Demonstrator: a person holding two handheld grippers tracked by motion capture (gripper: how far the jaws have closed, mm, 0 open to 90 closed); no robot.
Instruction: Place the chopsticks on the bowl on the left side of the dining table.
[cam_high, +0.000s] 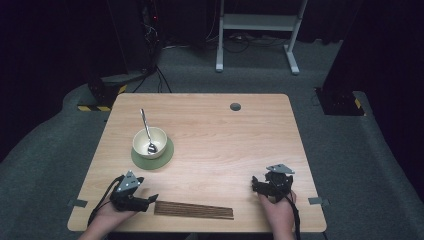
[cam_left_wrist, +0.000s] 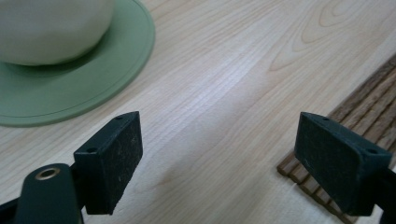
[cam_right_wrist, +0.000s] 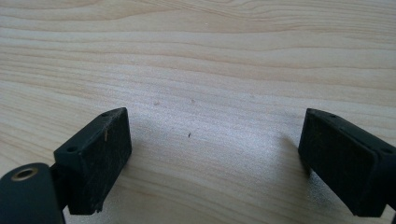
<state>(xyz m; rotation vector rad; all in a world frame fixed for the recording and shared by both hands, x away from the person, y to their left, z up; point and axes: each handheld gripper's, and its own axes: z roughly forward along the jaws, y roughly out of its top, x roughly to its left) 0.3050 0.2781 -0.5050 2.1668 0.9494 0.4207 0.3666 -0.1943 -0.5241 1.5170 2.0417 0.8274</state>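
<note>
Held left tool (cam_left_wrist: 219, 163) gaping beside slatted mat (cam_high: 193, 209) along table (cam_high: 225, 135) near edge; right tool (cam_right_wrist: 215, 163) likewise gaping, empty, near right corner. Saw bowl (cam_left_wrist: 51, 28), saucer (cam_left_wrist: 93, 79) cut off in left gripper view

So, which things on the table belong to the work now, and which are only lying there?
Belonging to the work:
- slatted wooden mat, nearest the open left hand-held gripper
- right hand-held gripper, open over bare table

Only lying there:
- cream bowl
- spoon in it
- green coaster beneath
</note>
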